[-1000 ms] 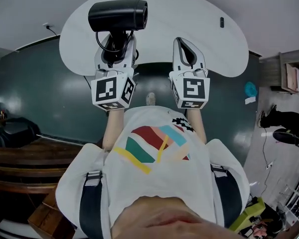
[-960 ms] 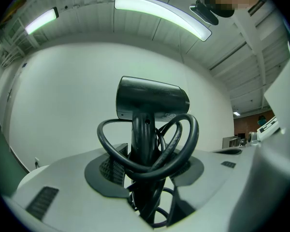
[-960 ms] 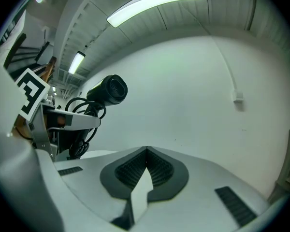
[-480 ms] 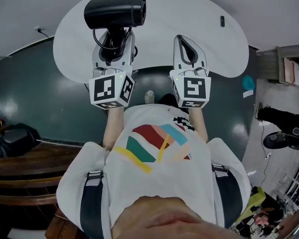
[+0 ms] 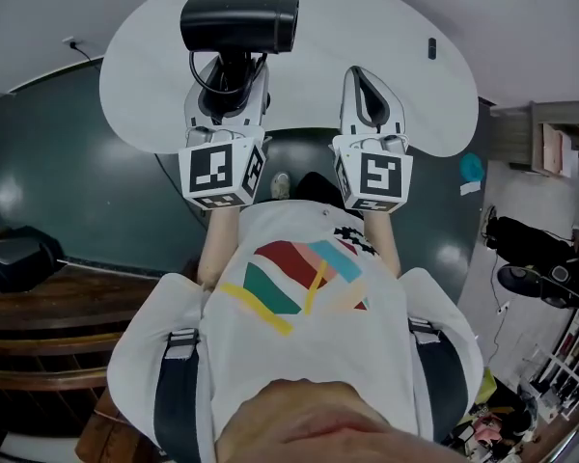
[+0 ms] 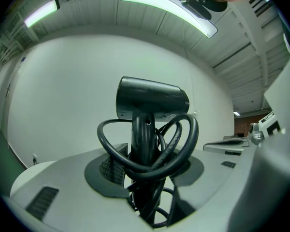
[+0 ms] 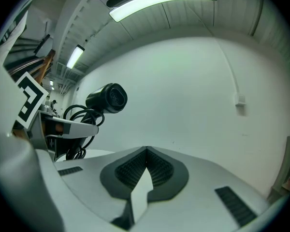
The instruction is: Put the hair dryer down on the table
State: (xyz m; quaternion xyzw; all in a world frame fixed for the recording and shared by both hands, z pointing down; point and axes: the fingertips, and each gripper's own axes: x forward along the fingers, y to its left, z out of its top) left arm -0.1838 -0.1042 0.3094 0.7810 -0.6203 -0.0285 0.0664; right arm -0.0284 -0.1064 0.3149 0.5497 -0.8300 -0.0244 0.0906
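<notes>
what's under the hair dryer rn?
From the head view, the white table lies below the hair dryer. The left gripper clamps its handle, with coiled cord bunched around it. The table patch directly beneath is covered, so contact can't be judged.

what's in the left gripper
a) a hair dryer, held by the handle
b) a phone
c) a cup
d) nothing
a: the hair dryer stands upright with its handle clamped between the jaws of the left gripper, and its cord is coiled at the handle.
</notes>
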